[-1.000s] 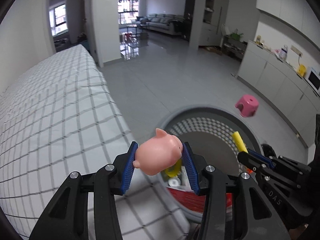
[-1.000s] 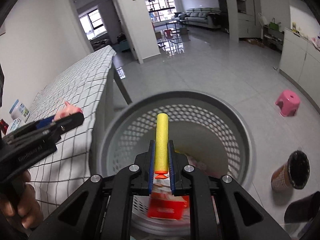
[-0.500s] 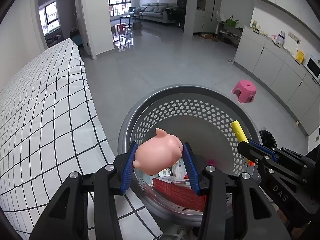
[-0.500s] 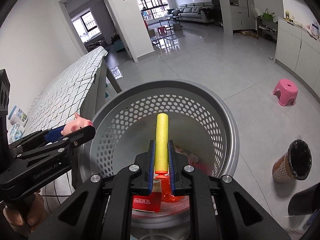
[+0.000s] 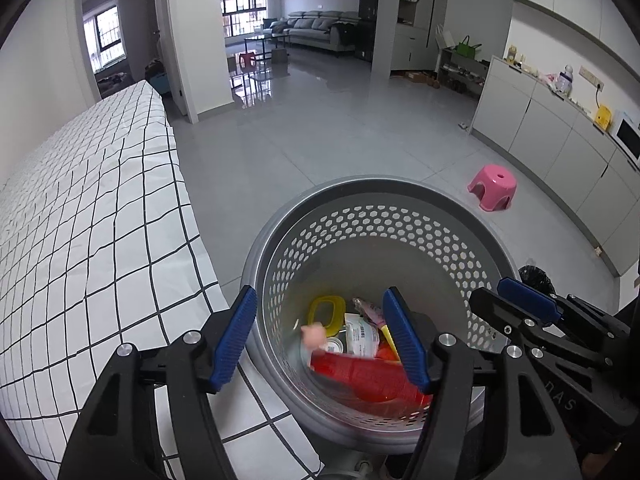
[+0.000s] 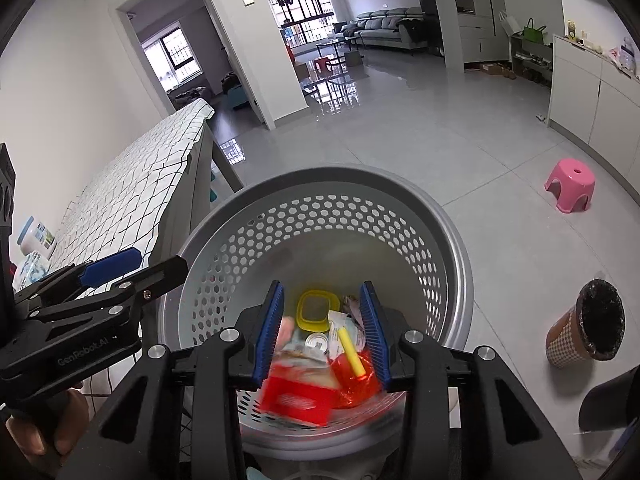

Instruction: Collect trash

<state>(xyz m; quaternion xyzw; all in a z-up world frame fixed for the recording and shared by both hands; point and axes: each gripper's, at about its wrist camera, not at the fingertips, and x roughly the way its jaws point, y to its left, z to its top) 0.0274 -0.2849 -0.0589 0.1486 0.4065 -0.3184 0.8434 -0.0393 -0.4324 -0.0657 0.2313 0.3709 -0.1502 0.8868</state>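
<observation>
A grey perforated basket (image 5: 380, 184) (image 6: 332, 174) stands on the floor below both grippers. My left gripper (image 5: 319, 296) hangs over its left rim, jaws opening with nothing pressed between the pads. The pink pig toy (image 5: 314, 334) (image 6: 285, 330) shows blurred down inside the basket. My right gripper (image 6: 321, 286) is over the basket too, jaws opening and free of any object. The yellow foam stick (image 6: 351, 350) lies on the trash inside, next to a red packet (image 6: 298, 398), a yellow lid (image 6: 318, 306) and a white packet (image 5: 360, 336).
A table with a black-checked white cloth (image 5: 80, 240) (image 6: 132, 192) borders the basket on the left. A pink stool (image 5: 493, 192) (image 6: 570, 190) sits on the grey floor at the right. A checked cup bin with a black liner (image 6: 586, 326) stands right of the basket. Cabinets line the right wall.
Both grippers have opened. The pink pig has left the left pads and the yellow stick has left the right pads; both have dropped into the basket. The left gripper shifted from the table edge over the basket.
</observation>
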